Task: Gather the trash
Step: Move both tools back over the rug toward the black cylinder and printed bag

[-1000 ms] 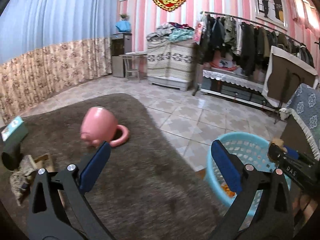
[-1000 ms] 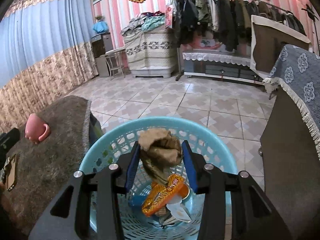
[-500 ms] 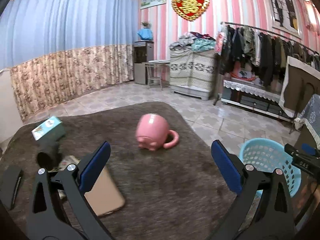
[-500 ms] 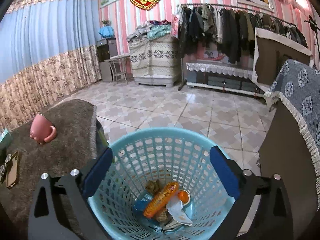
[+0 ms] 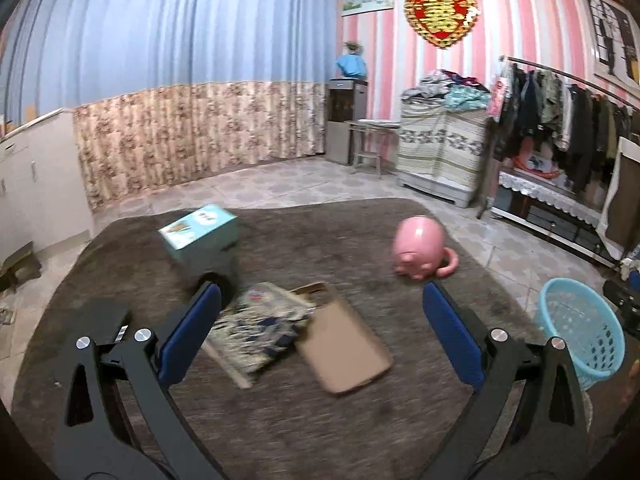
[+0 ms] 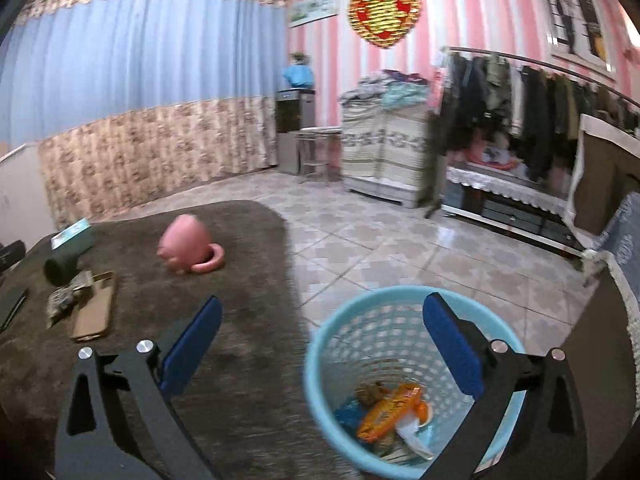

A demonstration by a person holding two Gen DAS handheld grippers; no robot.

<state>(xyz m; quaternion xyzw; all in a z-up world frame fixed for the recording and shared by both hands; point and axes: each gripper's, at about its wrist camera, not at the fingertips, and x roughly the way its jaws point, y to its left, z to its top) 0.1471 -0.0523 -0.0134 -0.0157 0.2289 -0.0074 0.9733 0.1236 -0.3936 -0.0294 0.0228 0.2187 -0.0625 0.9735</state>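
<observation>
While the left gripper [image 5: 320, 336] was held above the brown-covered table [image 5: 360, 420], its blue-padded fingers [image 5: 188, 336] were spread wide and empty. A crumpled printed wrapper [image 5: 256, 328] was seen lying on the table, touching a flat tan phone case [image 5: 344, 344], with an upturned pink ceramic mug [image 5: 420, 246] farther off. The right gripper [image 6: 320, 344] was likewise released, poised partly over the light-blue plastic basket [image 6: 340, 332], in which an orange snack packet [image 6: 390, 406] and other scraps were contained.
</observation>
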